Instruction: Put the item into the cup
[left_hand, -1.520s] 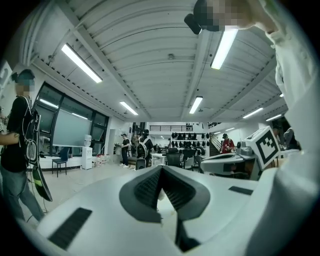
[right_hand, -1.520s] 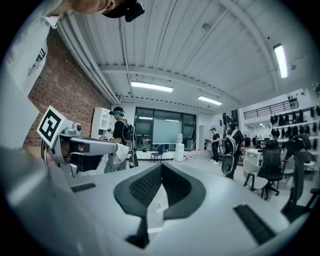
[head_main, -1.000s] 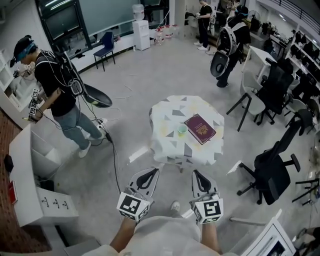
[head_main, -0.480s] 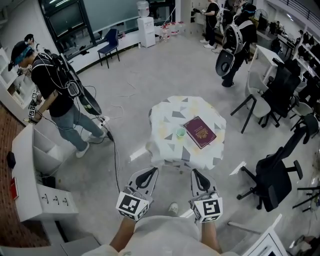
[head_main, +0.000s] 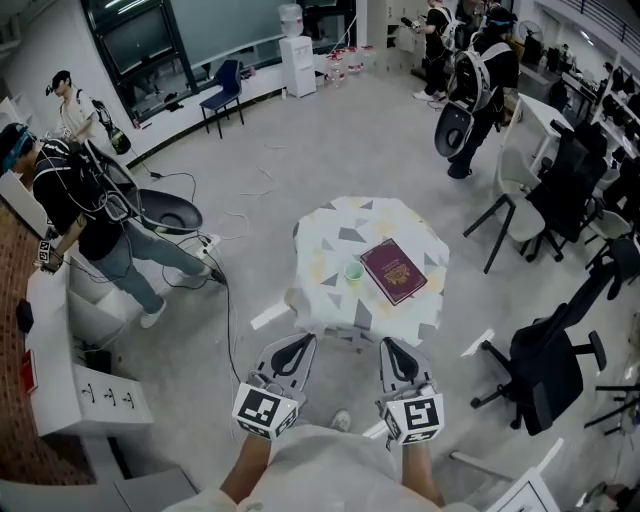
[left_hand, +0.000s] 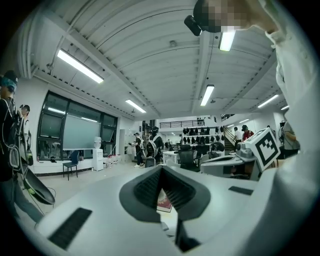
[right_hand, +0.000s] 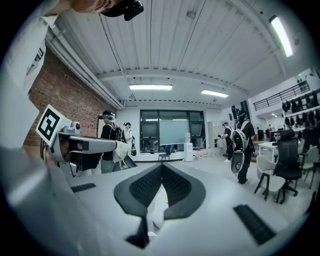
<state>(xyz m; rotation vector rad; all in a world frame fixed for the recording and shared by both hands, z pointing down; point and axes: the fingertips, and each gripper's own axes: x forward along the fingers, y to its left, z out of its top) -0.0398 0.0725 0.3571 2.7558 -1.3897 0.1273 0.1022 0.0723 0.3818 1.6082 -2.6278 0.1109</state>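
Both tools held low and close to the body at the bottom of the head view, well apart from the table ahead. Left gripper: closed, tips pressed together, nothing clamped; left marker cube at its rear, nearest the forearm. Right gripper: likewise closed at the tips, nothing between the pads; right marker cube behind it. In the left gripper view, a narrow slot below the meeting tips, with a sliver of dark red cover and pale cloth visible through it. In the right gripper view, the same slot, with only a pale surface behind it, not identifiable. Table: small, draped in a white cloth printed with grey and yellowish triangles. Cup: pale green, upright, mouth up, near the middle of the cloth. Only other thing on the cloth, a dark red booklet: flat, cover up, just right of the cup and outside it; contact between the two not determinable. To the right of the table, a black office chair on castors. To the left, a person in a dark top wearing a recording rig, next to a white cabinet. Towards the far end, another person with a backpack, back turned. Along the far wall, a blue chair and a water dispenser
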